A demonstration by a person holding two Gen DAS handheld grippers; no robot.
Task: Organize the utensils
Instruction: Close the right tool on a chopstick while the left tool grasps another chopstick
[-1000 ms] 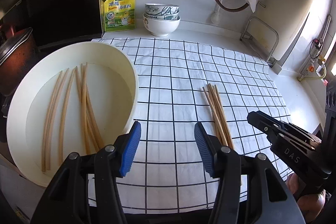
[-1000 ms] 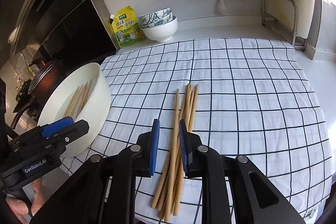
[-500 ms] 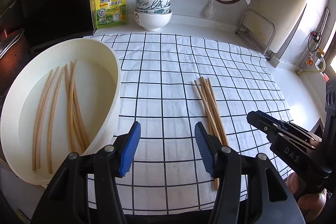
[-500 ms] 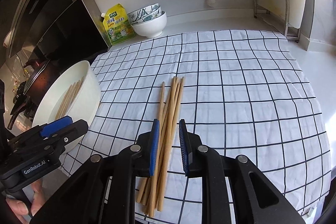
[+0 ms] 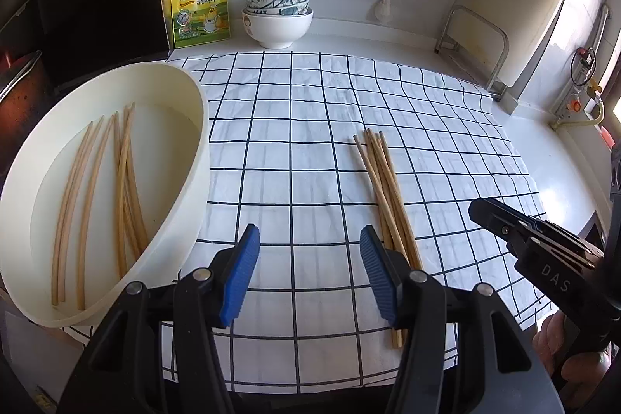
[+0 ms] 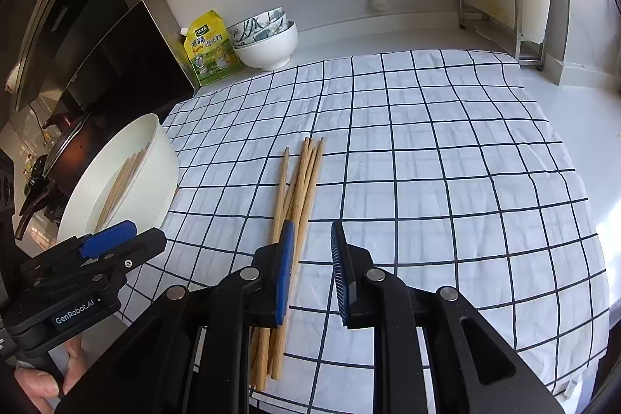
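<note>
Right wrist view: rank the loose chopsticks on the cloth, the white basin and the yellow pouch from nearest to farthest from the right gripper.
From the right gripper:
1. Loose chopsticks, just ahead, left of centre on the cloth.
2. White basin, at the left edge.
3. Yellow pouch, by the back wall.

left gripper (image 5: 306,274) pitched downward, its blue-padded jaws standing apart with nothing between them. right gripper (image 6: 310,274) likewise pitched downward, jaws set to a narrow gap, not pressing on anything. a hand (image 6: 42,383) grips the left gripper's handle from below.
</note>
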